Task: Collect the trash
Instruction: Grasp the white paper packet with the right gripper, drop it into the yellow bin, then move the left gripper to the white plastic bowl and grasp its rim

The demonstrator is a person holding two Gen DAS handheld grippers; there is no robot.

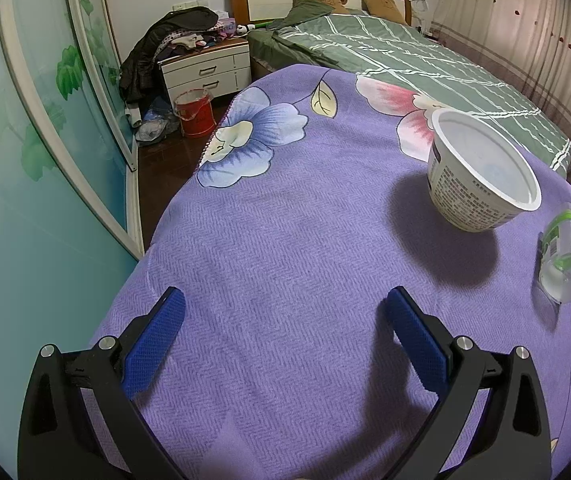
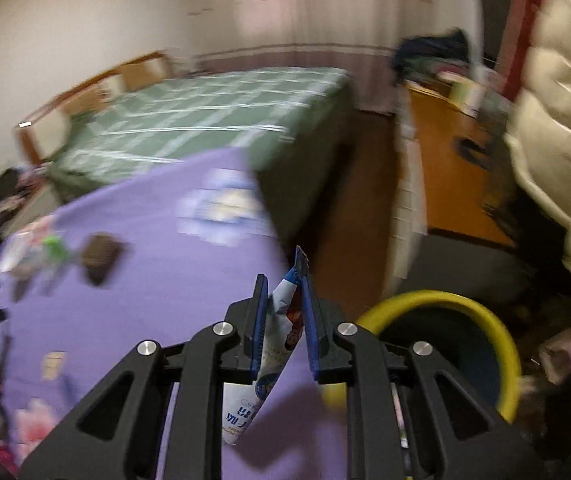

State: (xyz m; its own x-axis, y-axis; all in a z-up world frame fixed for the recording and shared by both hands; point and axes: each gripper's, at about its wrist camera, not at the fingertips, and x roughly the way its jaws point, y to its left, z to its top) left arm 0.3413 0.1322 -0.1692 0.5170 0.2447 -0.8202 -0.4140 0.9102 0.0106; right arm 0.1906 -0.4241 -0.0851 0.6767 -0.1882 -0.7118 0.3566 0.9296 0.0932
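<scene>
The right gripper pinches a crumpled blue-and-white wrapper between its blue pads, above the edge of the purple blanket. Just to the right stands a yellow-rimmed bin. A brown packet lies blurred on the blanket, with the green checked bed beyond

Blanket: woven purple cloth, matt, herringbone texture. Cup: smooth white plastic. Bottle: clear glossy plastic. Fingers: blue dimpled rubber pads. Wrapper: glossy printed foil.
</scene>
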